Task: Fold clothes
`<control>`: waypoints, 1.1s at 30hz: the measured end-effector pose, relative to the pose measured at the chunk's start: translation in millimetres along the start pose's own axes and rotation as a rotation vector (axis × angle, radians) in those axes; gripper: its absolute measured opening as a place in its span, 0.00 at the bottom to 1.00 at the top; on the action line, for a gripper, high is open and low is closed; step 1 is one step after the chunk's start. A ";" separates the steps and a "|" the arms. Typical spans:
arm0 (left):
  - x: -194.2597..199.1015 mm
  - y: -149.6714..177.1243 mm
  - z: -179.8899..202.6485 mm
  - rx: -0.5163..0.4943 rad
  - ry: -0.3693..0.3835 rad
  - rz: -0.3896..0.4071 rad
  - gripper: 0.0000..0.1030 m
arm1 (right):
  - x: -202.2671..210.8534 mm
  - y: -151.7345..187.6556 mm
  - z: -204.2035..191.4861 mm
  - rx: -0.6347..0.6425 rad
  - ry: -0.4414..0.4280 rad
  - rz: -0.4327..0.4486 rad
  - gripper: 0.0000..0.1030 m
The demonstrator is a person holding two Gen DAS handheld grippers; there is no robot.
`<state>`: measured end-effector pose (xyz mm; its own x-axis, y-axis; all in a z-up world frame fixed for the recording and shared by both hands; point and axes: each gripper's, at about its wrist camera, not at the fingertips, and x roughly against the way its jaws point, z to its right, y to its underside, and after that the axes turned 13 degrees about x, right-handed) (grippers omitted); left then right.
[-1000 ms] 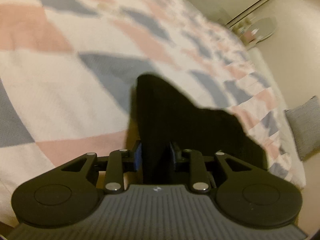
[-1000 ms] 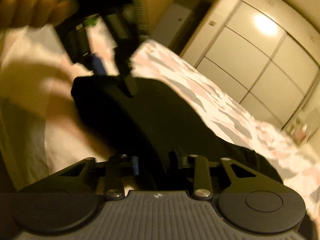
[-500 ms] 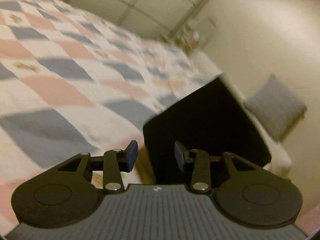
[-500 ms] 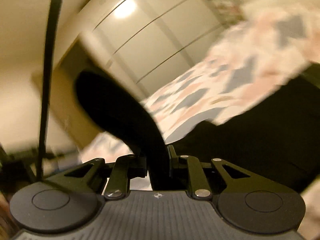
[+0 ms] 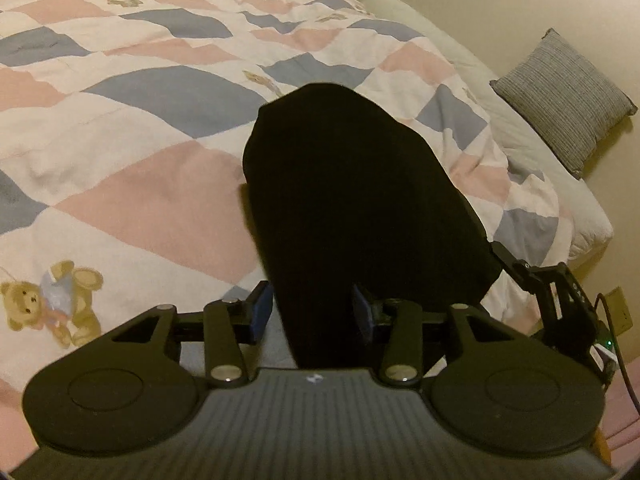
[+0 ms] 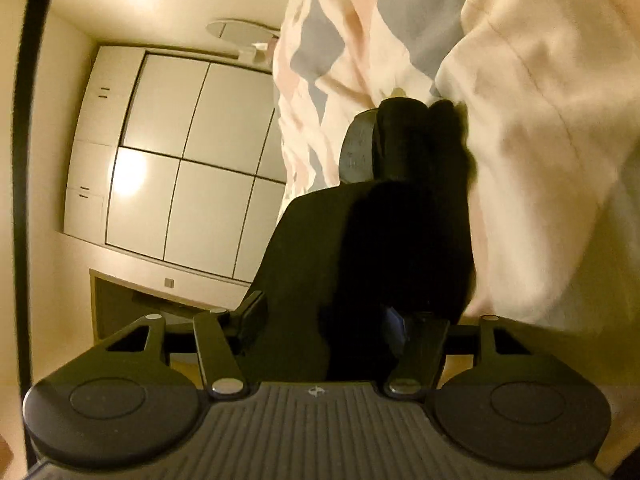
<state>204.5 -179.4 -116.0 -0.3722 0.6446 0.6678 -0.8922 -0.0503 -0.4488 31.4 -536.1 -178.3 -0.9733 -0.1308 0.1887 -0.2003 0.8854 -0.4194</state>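
Black garment (image 5: pixel 360 208) between both tongs' open jaws.

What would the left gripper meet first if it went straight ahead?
The black garment: it already lies between the open left gripper fingers and stretches ahead over the patchwork quilt, which probably comes next.

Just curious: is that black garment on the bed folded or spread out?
Folded, it seems: the black garment lies as a compact bundle with a rounded edge on the quilt.
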 end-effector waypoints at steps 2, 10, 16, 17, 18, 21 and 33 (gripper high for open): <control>2.4 -3.1 1.6 0.001 -0.017 0.019 0.38 | -7.4 -3.2 -2.2 0.036 -0.002 -0.006 0.57; 6.5 -29.5 47.6 -0.162 -0.066 0.204 0.33 | 18.1 2.2 -92.6 0.570 0.132 0.124 0.17; -55.5 -28.0 77.3 -0.341 -0.161 0.164 0.29 | 8.5 -5.9 -38.4 0.354 0.336 0.035 0.13; -57.8 -25.6 80.1 -0.371 -0.172 0.170 0.29 | 10.1 -5.5 -32.6 0.328 0.327 0.044 0.13; -59.6 -23.7 82.6 -0.398 -0.180 0.177 0.28 | 11.7 -5.1 -26.9 0.302 0.317 0.053 0.13; -58.1 -27.3 82.7 -0.412 -0.145 0.184 0.27 | 27.4 5.9 -55.0 0.452 0.318 0.123 0.13; -96.8 -27.3 94.2 -0.525 -0.156 0.139 0.28 | 31.8 13.9 -43.5 0.449 0.412 0.173 0.12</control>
<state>240.8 -312.3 -112.5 -0.5466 0.5363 0.6431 -0.5996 0.2854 -0.7477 2.6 -508.6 -139.5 -0.8905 0.2589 0.3741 -0.1590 0.5932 -0.7892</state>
